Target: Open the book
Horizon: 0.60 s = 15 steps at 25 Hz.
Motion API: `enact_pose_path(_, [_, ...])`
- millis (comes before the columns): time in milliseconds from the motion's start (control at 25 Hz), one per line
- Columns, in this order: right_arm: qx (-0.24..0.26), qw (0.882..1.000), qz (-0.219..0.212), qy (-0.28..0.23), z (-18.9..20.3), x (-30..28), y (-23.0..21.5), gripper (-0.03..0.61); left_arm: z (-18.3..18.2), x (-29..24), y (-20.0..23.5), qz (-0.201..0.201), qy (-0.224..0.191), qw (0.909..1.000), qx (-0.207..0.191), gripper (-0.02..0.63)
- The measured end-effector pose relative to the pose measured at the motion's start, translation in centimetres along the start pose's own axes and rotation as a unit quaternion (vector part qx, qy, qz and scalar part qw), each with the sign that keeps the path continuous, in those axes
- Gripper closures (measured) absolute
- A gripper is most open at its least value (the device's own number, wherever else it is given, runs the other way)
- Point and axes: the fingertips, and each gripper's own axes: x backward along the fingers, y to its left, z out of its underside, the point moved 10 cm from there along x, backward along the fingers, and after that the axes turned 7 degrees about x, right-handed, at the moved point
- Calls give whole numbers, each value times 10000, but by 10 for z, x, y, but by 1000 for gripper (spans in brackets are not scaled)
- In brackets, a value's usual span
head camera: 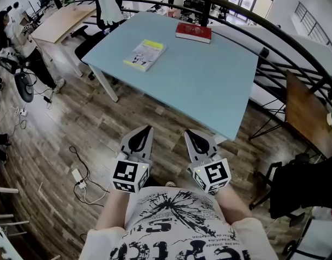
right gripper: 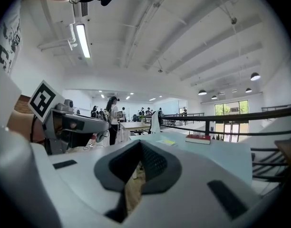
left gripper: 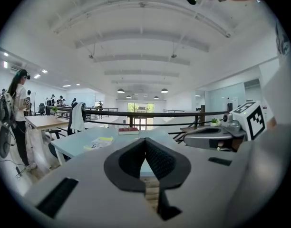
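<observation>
I see my left tongs [head camera: 147, 130] and right tongs [head camera: 189, 133] both pressed together, holding nothing, short of the bench's [head camera: 209, 85] near edge. The red book [head camera: 193, 32] lies at the bench's far edge, with a yellow booklet [head camera: 145, 54] on its left part.

The book [head camera: 193, 32] is red, the table [head camera: 209, 80] pale blue.

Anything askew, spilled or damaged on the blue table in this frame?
Nothing stands out. The yellow-covered book and the red book lie flat and closed on the table; the left gripper and right gripper are shut, empty, short of it.
</observation>
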Motion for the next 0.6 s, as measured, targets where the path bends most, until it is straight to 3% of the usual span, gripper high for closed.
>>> enact_pose_path(320, [-14,9998,21,193,14,-28,-5,569,9,-15,22,-151,138,9998,30,597])
enact_pose_path(600, [49,9990,223,377,22,-93,-10,569,7,-53,84,-74,180,9998,12,595])
